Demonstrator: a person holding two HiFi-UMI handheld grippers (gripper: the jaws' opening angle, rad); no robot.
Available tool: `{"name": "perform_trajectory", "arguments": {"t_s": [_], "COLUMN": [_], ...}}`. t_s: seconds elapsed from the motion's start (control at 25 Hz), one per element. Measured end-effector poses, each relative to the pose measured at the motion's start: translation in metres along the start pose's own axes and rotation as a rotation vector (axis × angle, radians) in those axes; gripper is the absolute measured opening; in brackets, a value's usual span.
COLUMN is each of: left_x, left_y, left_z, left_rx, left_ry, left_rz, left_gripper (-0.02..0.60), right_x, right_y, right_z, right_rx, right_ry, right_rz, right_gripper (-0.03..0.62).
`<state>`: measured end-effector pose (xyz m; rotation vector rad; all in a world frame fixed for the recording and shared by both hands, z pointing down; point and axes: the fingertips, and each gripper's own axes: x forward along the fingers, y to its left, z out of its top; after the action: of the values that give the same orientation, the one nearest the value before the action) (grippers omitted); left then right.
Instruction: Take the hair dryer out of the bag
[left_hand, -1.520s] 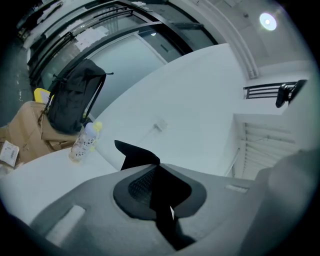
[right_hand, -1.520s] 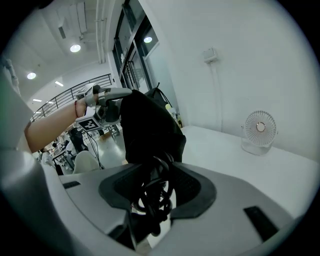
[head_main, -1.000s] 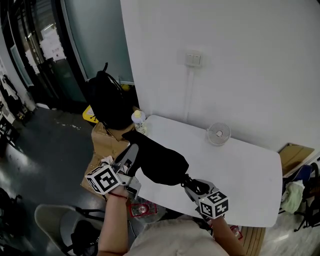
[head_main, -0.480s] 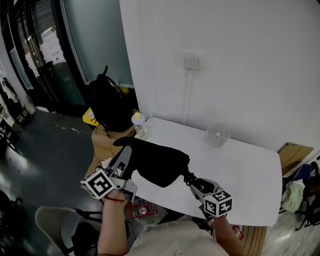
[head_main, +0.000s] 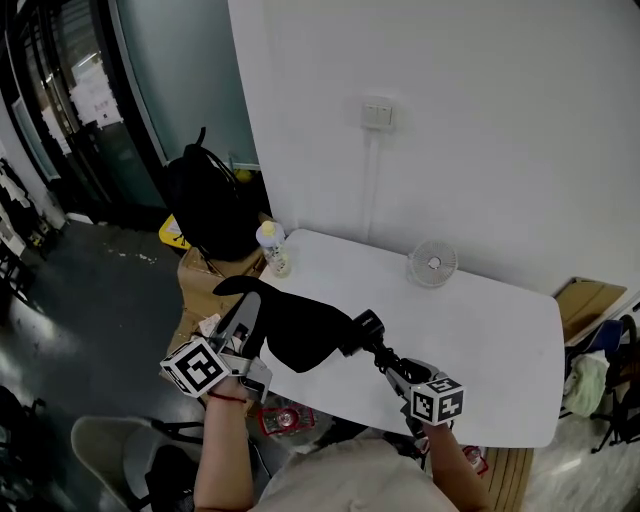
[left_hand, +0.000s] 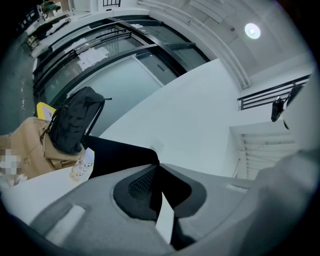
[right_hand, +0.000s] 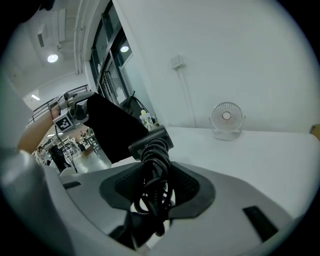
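While the right hand-held gripper (right_hand: 155, 167) (head_main: 383, 357) pinches the black hair dryer (right_hand: 151, 141) (head_main: 360, 327) by the part wound with its cord (right_hand: 156, 187), its jaws having just been closing on that bundle, the dryer hangs above the near edge of the white worktop (head_main: 490, 335), just beside the right end of the black bag (head_main: 298, 325) (right_hand: 112, 127); whether its far tip is clear of the cloth cannot be told. The left hand-held gripper (left_hand: 158, 166) (head_main: 252, 303), jaws pressed together on the bag's cloth, holds the bag raised over the worktop's near left corner. Further out, a small white fan (head_main: 433, 265) stands near the far edge, a bottle (head_main: 272, 248) at the far left corner, and beyond that corner are a black backpack (head_main: 205, 205) and a cardboard box (head_main: 205, 278)
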<state>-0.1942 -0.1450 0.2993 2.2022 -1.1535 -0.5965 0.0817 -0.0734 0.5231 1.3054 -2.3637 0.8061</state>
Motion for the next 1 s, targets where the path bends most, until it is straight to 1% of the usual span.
{"name": "perform_trajectory", "arguments": {"t_s": [0.24,0.44,0.6,1.0], "left_x": [0.008,0.013,0.015,0.019], "left_y": [0.016,0.021,0.028,0.030], "left_z": [-0.020,-0.027,-0.033,-0.039], "left_rx": [-0.015,-0.030,-0.036,-0.046], "left_ry": [0.055,0.075,0.090,0.102], "left_rz": [0.031,0.038,0.044,0.043], "left_gripper": [0.021,0.021,0.021,0.021], "right_x": [0.022,0.035,0.042,0.049], "right_y": [-0.028,-0.043,-0.048,-0.050], "right_z": [-0.040,-0.065,-0.073,-0.076], "right_rx": [0.055,0.069,0.096,0.096], "right_ry": [0.085,0.141,0.146,0.129], "right_rz": [-0.049,-0.077,-0.064,-0.042], "right_gripper": [0.169,0.161,0.155,0.156]}}
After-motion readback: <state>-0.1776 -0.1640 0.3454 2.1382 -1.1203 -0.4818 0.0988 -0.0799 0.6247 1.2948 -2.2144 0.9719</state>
